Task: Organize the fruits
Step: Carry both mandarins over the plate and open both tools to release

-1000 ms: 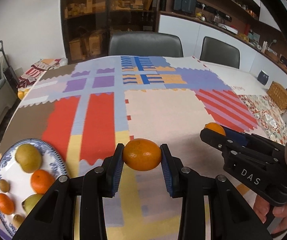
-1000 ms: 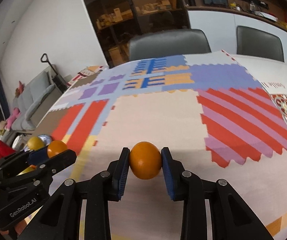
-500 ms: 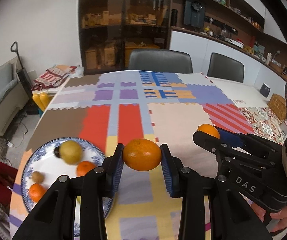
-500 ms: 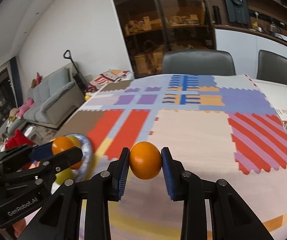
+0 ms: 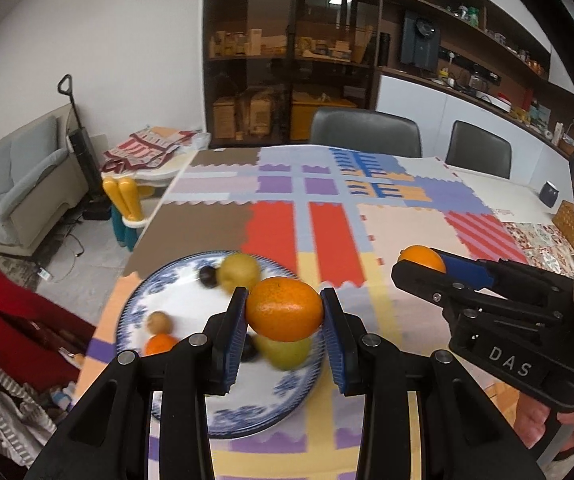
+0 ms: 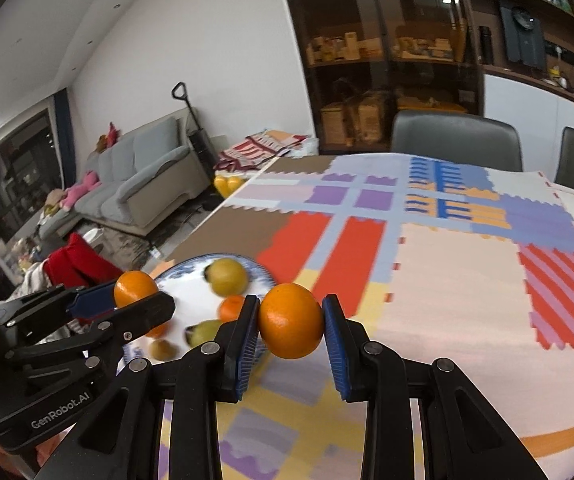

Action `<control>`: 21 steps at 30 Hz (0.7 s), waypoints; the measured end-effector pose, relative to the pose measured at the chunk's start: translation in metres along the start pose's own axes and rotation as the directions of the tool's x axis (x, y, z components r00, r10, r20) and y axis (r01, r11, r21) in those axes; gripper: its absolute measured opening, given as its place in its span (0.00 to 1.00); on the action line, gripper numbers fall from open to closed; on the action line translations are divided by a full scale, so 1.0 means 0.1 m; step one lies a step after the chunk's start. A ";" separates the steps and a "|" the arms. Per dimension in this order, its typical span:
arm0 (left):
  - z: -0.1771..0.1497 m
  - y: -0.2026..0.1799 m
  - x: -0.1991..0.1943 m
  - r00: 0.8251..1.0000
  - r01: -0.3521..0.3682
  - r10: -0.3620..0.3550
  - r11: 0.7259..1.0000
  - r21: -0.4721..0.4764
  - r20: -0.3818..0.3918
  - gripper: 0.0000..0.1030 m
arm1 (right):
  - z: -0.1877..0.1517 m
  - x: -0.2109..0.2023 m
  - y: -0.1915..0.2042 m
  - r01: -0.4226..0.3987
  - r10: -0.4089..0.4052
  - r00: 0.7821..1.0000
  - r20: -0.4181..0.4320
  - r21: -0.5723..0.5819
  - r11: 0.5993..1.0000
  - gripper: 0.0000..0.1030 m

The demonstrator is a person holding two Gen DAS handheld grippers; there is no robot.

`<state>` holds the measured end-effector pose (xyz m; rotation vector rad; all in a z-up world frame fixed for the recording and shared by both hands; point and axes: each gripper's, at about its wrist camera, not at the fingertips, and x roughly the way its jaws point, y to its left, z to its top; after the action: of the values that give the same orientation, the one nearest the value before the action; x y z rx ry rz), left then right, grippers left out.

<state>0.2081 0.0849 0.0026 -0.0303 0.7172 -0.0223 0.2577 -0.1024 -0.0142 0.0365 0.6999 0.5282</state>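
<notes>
My left gripper [image 5: 283, 312] is shut on an orange [image 5: 283, 308] and holds it above the blue-and-white plate [image 5: 191, 280]. The plate holds several fruits: a yellow-green pear [image 5: 241, 270], a second pear [image 5: 287, 352], a small orange [image 5: 159, 345], a brown kiwi [image 5: 158, 321] and a dark plum [image 5: 208, 276]. My right gripper [image 6: 290, 322] is shut on a second orange [image 6: 290, 321], to the right of the plate [image 6: 179, 280]. The right gripper shows in the left wrist view [image 5: 419, 264], and the left gripper shows in the right wrist view [image 6: 137, 292].
A patchwork cloth [image 5: 327, 224] covers the table. The table's left edge [image 5: 155, 216] lies close to the plate, with a sofa [image 5: 15, 184] and a red garment [image 5: 3, 312] beyond. Two chairs [image 5: 365, 132] stand at the far side. A wicker basket [image 5: 565, 220] sits far right.
Both grippers have swung left with their oranges. The left one now hangs over the plate, which has moved from the lower left toward the middle of both views.
</notes>
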 end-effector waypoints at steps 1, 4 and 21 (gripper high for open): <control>-0.01 0.04 0.01 1.000 -0.006 0.006 1.000 -0.001 -0.005 0.34 | 0.00 0.03 0.05 -0.008 0.008 1.000 -0.006 -0.005 1.000 0.32; -0.06 0.23 0.03 1.000 -0.017 0.017 1.000 -0.011 -0.020 0.34 | -0.01 0.12 0.21 -0.029 0.028 0.999 -0.027 -0.015 0.999 0.32; -0.13 0.74 0.55 0.988 0.058 -0.050 0.997 0.055 -0.144 0.34 | 0.01 0.84 0.70 -0.101 0.092 0.986 -0.141 -0.056 0.993 0.32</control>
<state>0.2416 0.1567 -0.0457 0.0087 0.8581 -0.0983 0.2799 -0.0016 -0.0496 -0.0260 0.8191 0.6500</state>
